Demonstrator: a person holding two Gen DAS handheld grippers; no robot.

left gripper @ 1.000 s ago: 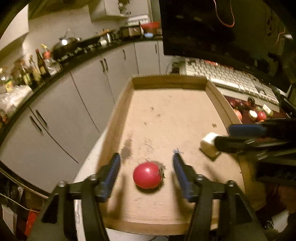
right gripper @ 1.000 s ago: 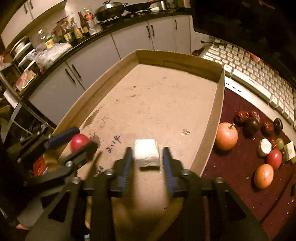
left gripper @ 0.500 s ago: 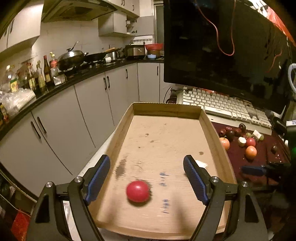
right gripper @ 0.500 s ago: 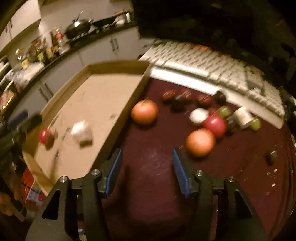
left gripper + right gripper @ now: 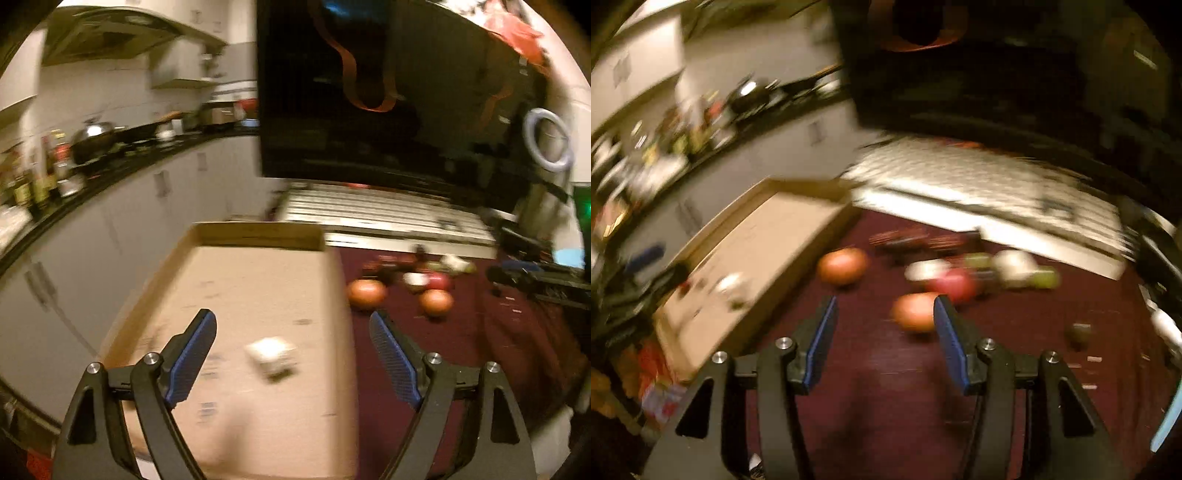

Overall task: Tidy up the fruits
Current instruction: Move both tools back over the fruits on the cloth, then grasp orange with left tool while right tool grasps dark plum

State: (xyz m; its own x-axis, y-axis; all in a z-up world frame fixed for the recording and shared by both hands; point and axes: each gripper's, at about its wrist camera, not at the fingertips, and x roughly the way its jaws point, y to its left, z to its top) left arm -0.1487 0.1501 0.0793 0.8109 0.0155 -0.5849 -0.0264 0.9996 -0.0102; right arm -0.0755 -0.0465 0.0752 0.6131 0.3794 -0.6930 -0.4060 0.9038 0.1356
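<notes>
Left wrist view: the left gripper [image 5: 291, 332] is shown with its blue-padded jaws spread wide, having just been opening, and nothing is gripped between them. Beyond and between the jaws a white cube-shaped piece [image 5: 271, 354] is seen lying on the floor of the cardboard tray [image 5: 258, 236], nearer the tray's right wall; it is blurred, and no long axis can be made out. The tray's long axis is seen running away from the camera toward the cabinets.

To the right of the tray, on the dark red mat [image 5: 461, 350], the loose fruits are grouped: two orange-red round fruits [image 5: 366, 291], a red one [image 5: 439, 282] and small dark and pale pieces behind them, too blurred to be told apart. A pale keyboard [image 5: 388, 214] is set across the far edge of the mat, beneath a dark monitor [image 5: 388, 92].

Right wrist view: the right gripper [image 5: 884, 314] is shown over the mat at a moderate, part-open spread, its jaws having opened within the last second; nothing is pressed between the pads. An orange-red fruit [image 5: 914, 310] is seen just beyond the right-hand pad, partly overlapped by it. The round fruits show no clear direction of pointing.
</notes>
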